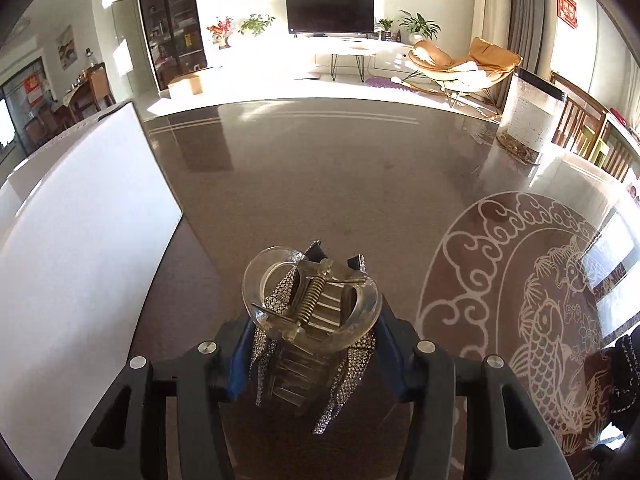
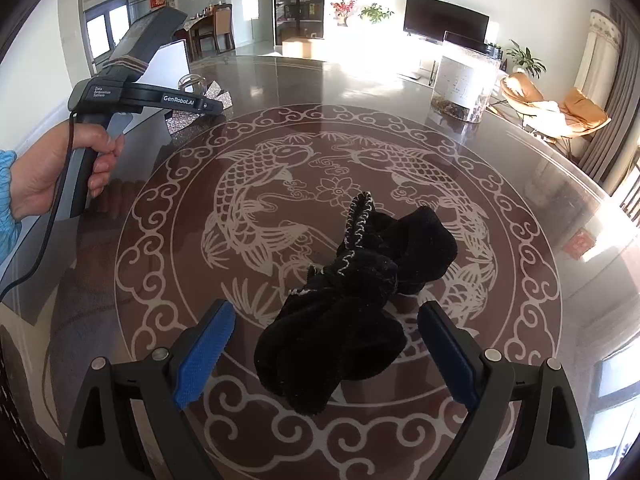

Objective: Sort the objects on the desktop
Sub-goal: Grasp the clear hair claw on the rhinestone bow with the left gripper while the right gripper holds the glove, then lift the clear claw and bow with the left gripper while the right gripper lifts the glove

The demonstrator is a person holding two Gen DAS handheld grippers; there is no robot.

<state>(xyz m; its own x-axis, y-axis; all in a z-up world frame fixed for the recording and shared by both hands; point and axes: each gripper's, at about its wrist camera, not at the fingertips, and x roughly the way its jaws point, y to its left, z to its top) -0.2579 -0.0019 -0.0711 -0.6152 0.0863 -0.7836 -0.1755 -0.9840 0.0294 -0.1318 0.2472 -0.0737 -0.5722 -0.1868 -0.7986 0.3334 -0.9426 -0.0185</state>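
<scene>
A clear plastic hair claw clip (image 1: 312, 312) with rhinestone wings and a metal spring sits between the blue pads (image 1: 240, 360) of my left gripper (image 1: 335, 257), which is shut on it above the table. The right wrist view shows that gripper (image 2: 208, 101) at the upper left, held by a hand (image 2: 60, 176), with the sparkly clip (image 2: 200, 92) at its tip. A black velvet hair tie (image 2: 352, 292) with white stitching lies on the table. My right gripper (image 2: 328, 340) stands open around its near end, and neither pad touches it.
The round glass table (image 2: 280, 92) bears a white koi pattern (image 2: 256, 200). A white flat board (image 1: 80, 240) stands at the left. A clear fish tank (image 2: 464, 76) sits at the far right edge. The black hair tie (image 1: 628, 364) shows at the left wrist view's right edge.
</scene>
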